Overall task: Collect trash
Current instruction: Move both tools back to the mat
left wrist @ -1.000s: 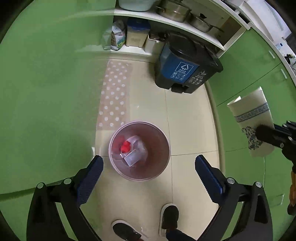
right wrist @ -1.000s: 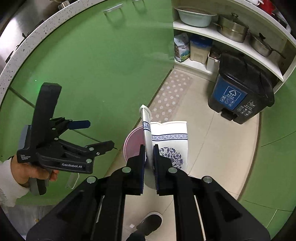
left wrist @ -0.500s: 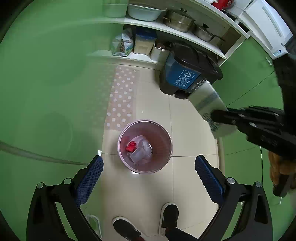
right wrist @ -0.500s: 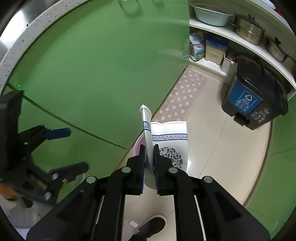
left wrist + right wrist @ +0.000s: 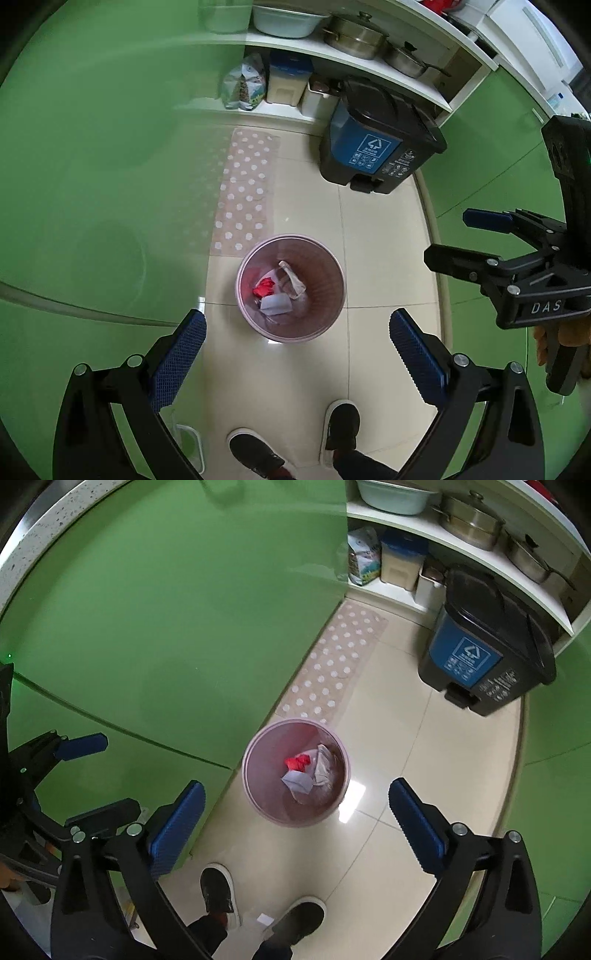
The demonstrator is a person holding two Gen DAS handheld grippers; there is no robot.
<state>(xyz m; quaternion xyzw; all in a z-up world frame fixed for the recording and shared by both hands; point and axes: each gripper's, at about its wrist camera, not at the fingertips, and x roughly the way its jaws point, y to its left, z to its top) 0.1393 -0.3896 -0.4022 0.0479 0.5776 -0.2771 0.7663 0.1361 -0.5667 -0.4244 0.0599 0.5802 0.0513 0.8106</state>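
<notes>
Two hand-held grippers point down at the floor: the left hand-held gripper (image 5: 297, 350) is wide apart and holds nothing, and the right hand-held gripper (image 5: 297, 821) is opening its jaws with nothing between them. Just past the tips of both sits a pink bin (image 5: 255, 797) on the floor, and inside it lies the trash (image 5: 308, 770), red, white and clear bits. Farther off stands a blue bin (image 5: 369, 147) by the shelf.
</notes>
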